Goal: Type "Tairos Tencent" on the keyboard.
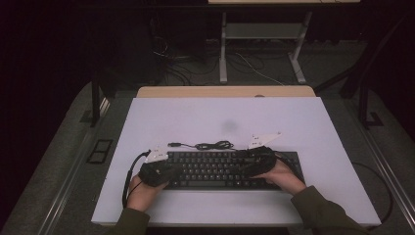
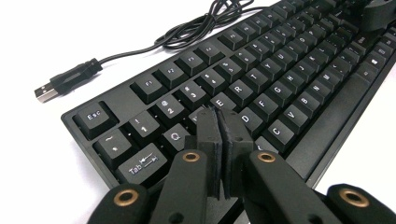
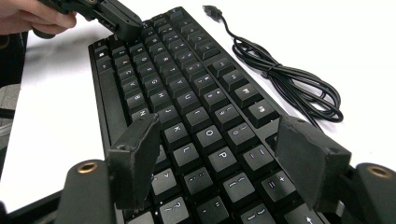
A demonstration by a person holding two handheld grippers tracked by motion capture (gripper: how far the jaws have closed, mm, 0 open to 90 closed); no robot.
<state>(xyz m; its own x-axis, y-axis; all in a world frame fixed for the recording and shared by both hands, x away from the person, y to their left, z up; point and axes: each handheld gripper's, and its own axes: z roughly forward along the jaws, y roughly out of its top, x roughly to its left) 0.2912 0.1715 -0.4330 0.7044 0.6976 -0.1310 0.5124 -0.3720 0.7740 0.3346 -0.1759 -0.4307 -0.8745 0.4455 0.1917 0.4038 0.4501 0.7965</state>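
Observation:
A black keyboard (image 1: 215, 169) lies on the white tabletop near the front edge, and its black cable (image 1: 210, 145) is coiled just behind it. My left gripper (image 1: 171, 171) hovers over the keyboard's left end. In the left gripper view its jaws (image 2: 219, 114) are pressed together with nothing between them, tips just over the W and E keys (image 2: 224, 100). My right gripper (image 1: 247, 164) is over the right half. In the right gripper view it (image 3: 219, 128) stands open above the K, L, O and P keys of the keyboard (image 3: 187, 93).
The cable's USB plug (image 2: 60, 84) lies loose on the white tabletop (image 1: 220, 117) behind the keyboard's left corner. A wooden table edge (image 1: 225, 91) borders the far side. Beyond it stand a desk frame (image 1: 264, 44) and floor cables.

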